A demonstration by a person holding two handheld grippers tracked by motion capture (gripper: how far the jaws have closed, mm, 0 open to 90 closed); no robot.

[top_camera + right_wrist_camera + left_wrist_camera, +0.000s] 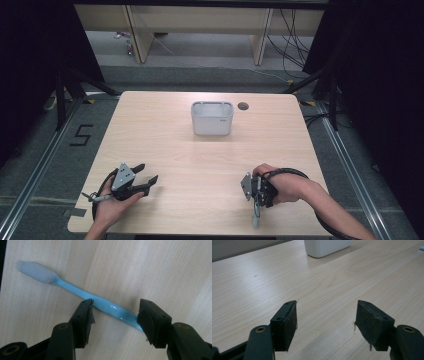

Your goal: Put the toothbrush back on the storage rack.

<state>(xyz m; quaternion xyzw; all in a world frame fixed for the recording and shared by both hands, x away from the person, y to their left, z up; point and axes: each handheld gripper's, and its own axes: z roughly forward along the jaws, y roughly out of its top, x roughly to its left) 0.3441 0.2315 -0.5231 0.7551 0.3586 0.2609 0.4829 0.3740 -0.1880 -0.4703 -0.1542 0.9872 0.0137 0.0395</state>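
Blue and thin, the toothbrush (75,288) lies flat on the wooden table (200,165), on the near side of the white tub (212,118) and well apart from it, close to the table's front edge. My right gripper (115,315) points down over the toothbrush with its jaws wide apart, one on each side of the handle, not yet squeezing it. I think the handle crosses the gap at a slant, so if I close now the pads may catch only one end and the toothbrush could spin or pop out. It lies so flat that the jaws might scrape the table first. It could also slide off the edge. My left gripper (325,317) rests near the same front edge, also far from the tub, open with nothing in it.
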